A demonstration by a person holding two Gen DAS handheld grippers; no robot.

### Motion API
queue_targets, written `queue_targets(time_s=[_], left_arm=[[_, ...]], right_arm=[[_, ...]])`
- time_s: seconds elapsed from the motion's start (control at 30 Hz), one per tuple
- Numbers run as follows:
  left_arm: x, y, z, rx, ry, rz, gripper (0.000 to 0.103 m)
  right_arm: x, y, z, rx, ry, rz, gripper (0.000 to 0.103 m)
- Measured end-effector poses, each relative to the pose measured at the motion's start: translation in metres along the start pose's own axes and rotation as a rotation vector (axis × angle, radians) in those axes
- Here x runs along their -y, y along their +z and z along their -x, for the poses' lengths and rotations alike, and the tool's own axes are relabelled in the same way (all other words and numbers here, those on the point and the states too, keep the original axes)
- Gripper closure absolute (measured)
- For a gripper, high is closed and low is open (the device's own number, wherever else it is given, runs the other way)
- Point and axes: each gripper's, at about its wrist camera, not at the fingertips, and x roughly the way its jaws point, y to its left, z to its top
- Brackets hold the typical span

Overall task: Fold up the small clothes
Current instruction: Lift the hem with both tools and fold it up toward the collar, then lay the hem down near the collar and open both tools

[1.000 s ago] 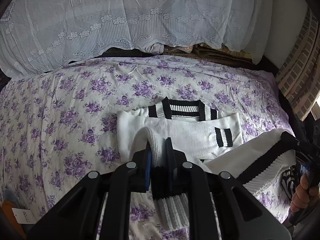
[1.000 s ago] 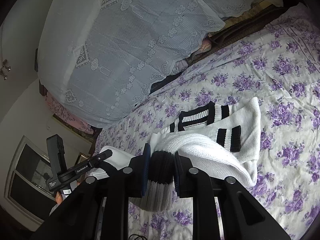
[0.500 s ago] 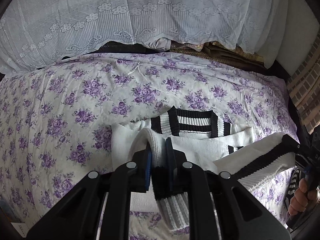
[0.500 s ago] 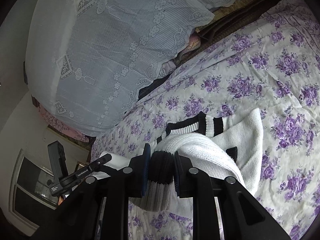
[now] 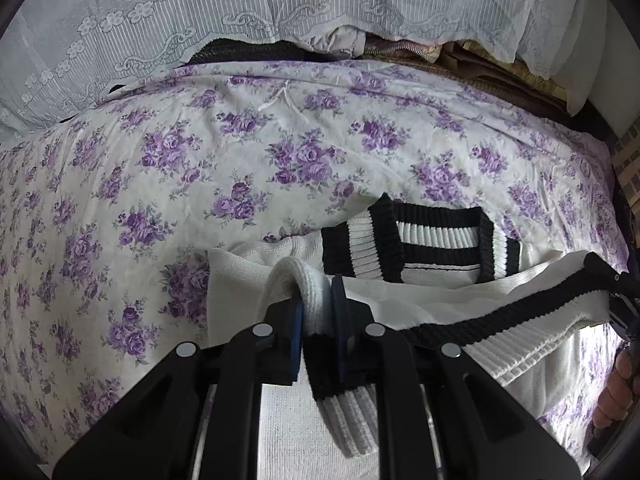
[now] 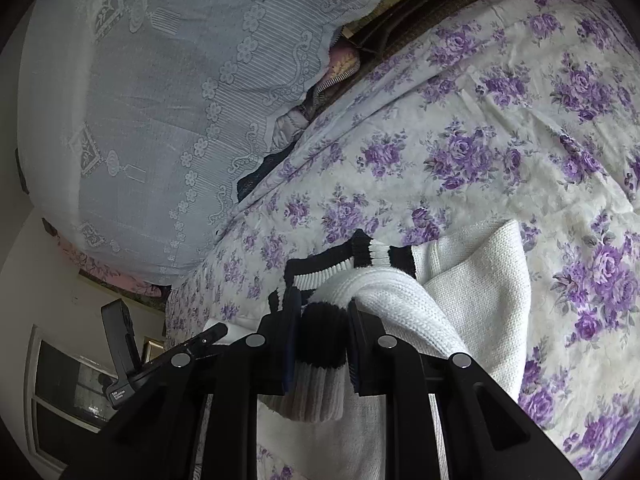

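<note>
mid-fold: left gripper (image 5: 318, 320) and right gripper (image 6: 320, 330) fingers both clamped on sweater (image 5: 420, 300) hem, collar just ahead of fingers. next: lay hem on collar, release.

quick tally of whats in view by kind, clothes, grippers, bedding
Clothes: 1, the white sweater with black stripes
Grippers: 2, left gripper and right gripper, each clamped on the sweater's hem
Bedding: 2, flowered bedsheet and lace cover
Total: 5
</note>
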Motion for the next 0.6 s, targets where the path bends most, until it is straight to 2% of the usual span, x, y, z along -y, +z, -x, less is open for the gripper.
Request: queue_targets(time_s=[0.23, 0.33, 0.37, 0.4, 0.5, 0.6], left_arm=[[-0.004, -0.006, -0.044, -0.091, 0.041, 0.022, 0.079], [-0.002, -0.005, -0.043, -0.087, 0.048, 0.022, 0.074], [-0.001, -0.005, -0.041, -0.083, 0.044, 0.021, 0.067], [0.0, -0.005, -0.037, -0.078, 0.034, 0.023, 0.062], [0.003, -0.003, -0.027, -0.055, 0.03, 0.021, 0.06], [0.004, -0.001, -0.017, -0.042, 0.026, 0.022, 0.06]], right_arm=[[0.026, 0.006, -0.031, -0.02, -0.072, -0.064, 0.081], [0.032, 0.006, -0.036, -0.029, -0.096, -0.078, 0.08], [0.032, 0.005, -0.036, -0.026, -0.094, -0.075, 0.079], [0.031, 0.004, -0.034, -0.023, -0.093, -0.07, 0.075], [0.026, 0.004, -0.027, -0.009, -0.099, -0.05, 0.06], [0.021, 0.006, -0.016, 0.006, -0.091, -0.036, 0.06]])
